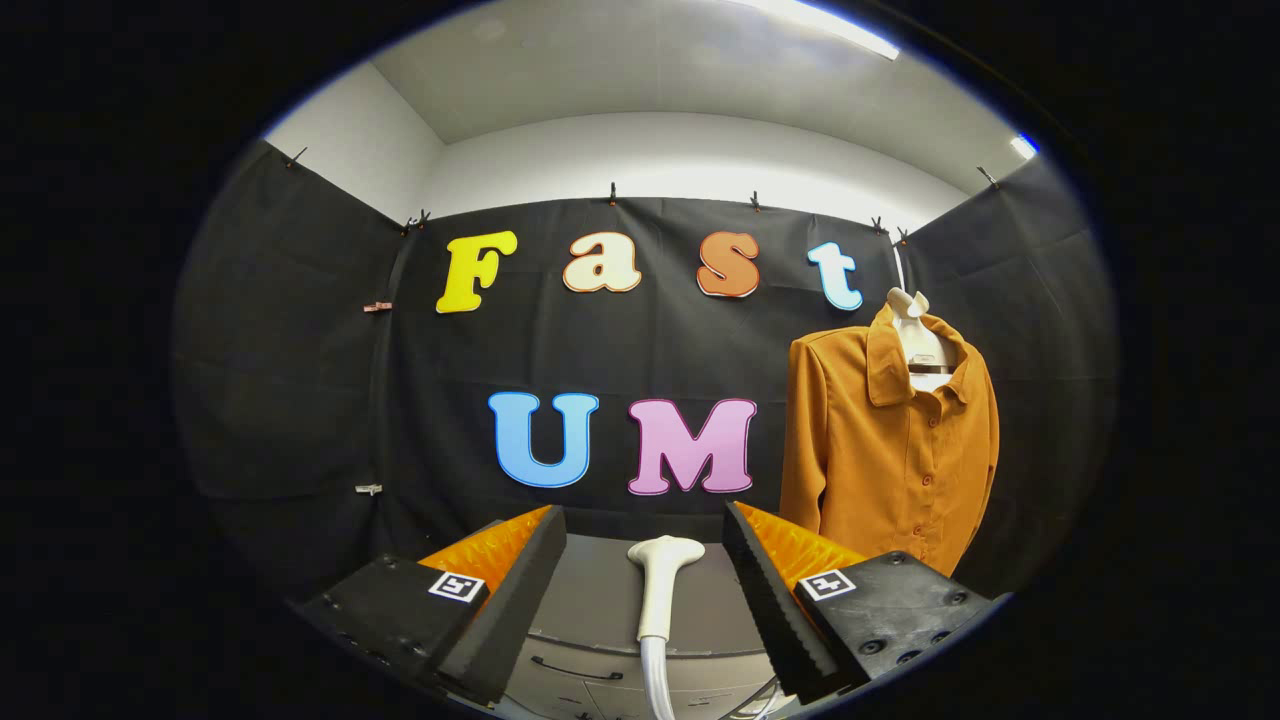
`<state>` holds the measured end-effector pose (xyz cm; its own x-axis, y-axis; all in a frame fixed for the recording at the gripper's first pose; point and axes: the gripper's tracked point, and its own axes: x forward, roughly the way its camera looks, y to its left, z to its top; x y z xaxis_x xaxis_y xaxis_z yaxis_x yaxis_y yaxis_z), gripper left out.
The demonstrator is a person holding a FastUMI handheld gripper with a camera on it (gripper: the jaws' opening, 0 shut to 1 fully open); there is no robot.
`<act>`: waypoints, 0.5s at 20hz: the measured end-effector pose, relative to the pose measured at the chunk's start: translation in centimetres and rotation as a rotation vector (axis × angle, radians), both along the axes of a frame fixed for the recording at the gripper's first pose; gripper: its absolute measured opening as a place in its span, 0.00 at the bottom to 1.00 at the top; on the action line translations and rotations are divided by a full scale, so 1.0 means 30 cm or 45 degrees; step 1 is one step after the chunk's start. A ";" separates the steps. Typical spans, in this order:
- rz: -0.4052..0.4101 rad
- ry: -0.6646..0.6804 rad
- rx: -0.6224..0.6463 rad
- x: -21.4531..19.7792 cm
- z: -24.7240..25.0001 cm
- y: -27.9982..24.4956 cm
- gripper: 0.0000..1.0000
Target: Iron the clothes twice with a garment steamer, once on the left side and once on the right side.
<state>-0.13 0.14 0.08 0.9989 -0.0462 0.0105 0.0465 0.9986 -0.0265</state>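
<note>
1. my fingers (645, 560) are wide apart and hold nothing.
2. the white steamer (660, 580) sits between them on a grey surface (600, 600), and neither finger touches it.
3. its hose (655, 680) runs down from the handle toward me.
4. the orange shirt (890, 450) hangs on a white hanger (915, 340) against the black wall, beyond my right finger and off to the right.
5. the shirt is buttoned up, with its collar open.
</note>
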 end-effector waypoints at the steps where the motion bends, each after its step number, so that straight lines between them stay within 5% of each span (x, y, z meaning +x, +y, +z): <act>1: -0.004 0.001 -0.003 -0.002 0.001 0.001 0.98; 10: -0.094 0.046 -0.018 -0.014 -0.049 0.056 0.98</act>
